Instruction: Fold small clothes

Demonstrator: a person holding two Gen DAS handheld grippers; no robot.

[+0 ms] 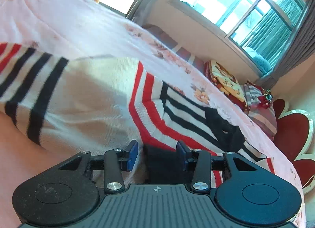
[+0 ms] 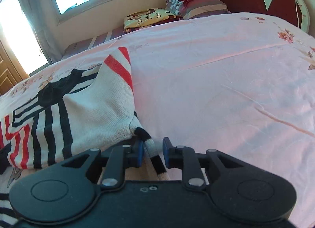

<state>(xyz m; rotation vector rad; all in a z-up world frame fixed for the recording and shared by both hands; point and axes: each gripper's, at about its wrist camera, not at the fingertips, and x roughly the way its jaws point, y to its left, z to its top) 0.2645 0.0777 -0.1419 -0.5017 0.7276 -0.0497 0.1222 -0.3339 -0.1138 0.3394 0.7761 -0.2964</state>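
Striped knit sweater [image 2: 94, 109] half folded on the bed [image 2: 216, 82]

We judge the sweater soft, light and floppy, likely to sag unless we take hems or cuffs; it lies on the pink sheet; the right claw [image 2: 152, 154] stands narrowly apart around a striped edge, pads not plainly pressing; the left claw [image 1: 158, 154] is part open over the black hem, gripping nothing.
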